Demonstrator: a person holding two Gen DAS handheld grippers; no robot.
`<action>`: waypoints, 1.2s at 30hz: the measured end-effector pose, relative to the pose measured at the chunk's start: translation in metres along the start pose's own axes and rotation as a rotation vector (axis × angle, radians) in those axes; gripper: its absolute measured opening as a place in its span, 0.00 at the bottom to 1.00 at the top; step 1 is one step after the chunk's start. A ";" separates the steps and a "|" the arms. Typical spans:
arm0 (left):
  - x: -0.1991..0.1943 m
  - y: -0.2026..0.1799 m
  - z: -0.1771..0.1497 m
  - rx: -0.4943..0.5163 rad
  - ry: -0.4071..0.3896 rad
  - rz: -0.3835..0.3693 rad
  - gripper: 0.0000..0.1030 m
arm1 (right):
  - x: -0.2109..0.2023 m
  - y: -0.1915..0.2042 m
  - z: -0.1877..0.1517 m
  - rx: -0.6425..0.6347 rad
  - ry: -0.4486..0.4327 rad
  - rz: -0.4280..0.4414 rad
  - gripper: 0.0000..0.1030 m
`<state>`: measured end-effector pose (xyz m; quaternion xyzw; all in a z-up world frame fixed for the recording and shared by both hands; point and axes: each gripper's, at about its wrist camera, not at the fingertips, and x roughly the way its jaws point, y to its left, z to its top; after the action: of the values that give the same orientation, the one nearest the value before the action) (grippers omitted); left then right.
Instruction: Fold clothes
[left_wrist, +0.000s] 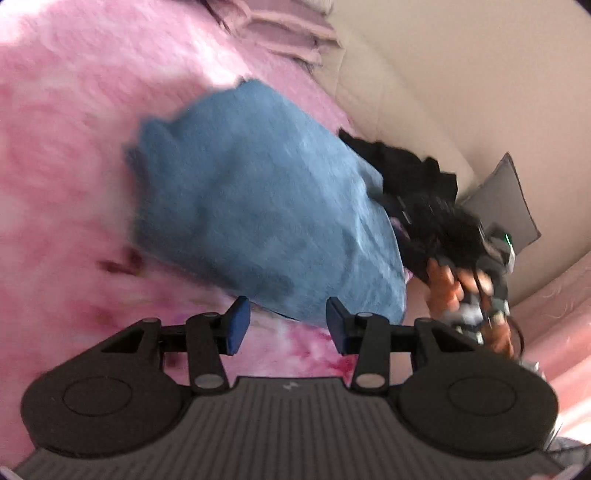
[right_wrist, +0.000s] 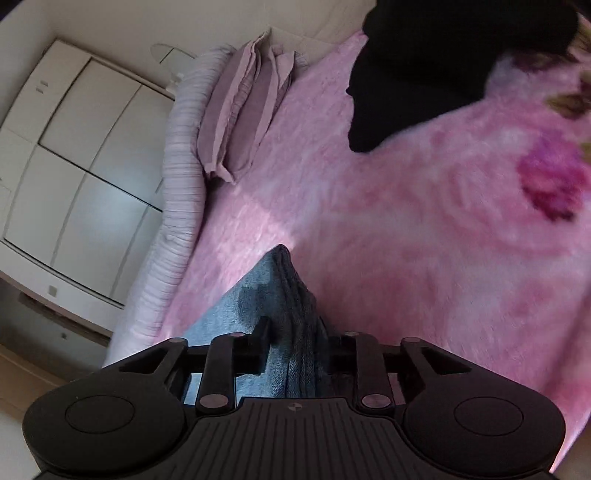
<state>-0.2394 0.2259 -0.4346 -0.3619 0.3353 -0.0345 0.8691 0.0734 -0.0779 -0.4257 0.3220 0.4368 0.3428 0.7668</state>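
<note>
1 blue garment (right_wrist: 255, 295), pinched by right gripper (right_wrist: 295, 343), runs lengthwise away.

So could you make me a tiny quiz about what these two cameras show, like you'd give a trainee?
1. True or false: the left gripper has its fingers open with nothing between them.
2. What does the right gripper grip? A) the blue towel B) the black garment C) a lilac pillow
3. Fill in: the towel and the garment lie on a fluffy ____ blanket.

Key:
1. True. The blue pads stand apart, just short of the towel's near edge.
2. A. Bunched folds of the towel run between its fingers.
3. Pink.
</note>
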 end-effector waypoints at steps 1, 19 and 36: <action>-0.012 0.007 0.003 -0.003 -0.023 0.016 0.38 | -0.014 -0.001 -0.010 -0.014 -0.013 -0.006 0.33; 0.005 0.085 0.045 -0.282 -0.185 -0.103 0.16 | -0.072 0.024 -0.121 -0.185 -0.010 -0.070 0.10; 0.007 0.105 0.057 -0.422 -0.206 -0.127 0.32 | -0.072 0.031 -0.096 -0.250 -0.052 -0.132 0.36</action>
<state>-0.2182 0.3358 -0.4777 -0.5573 0.2214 0.0186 0.8000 -0.0473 -0.1005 -0.4081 0.2032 0.3907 0.3347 0.8330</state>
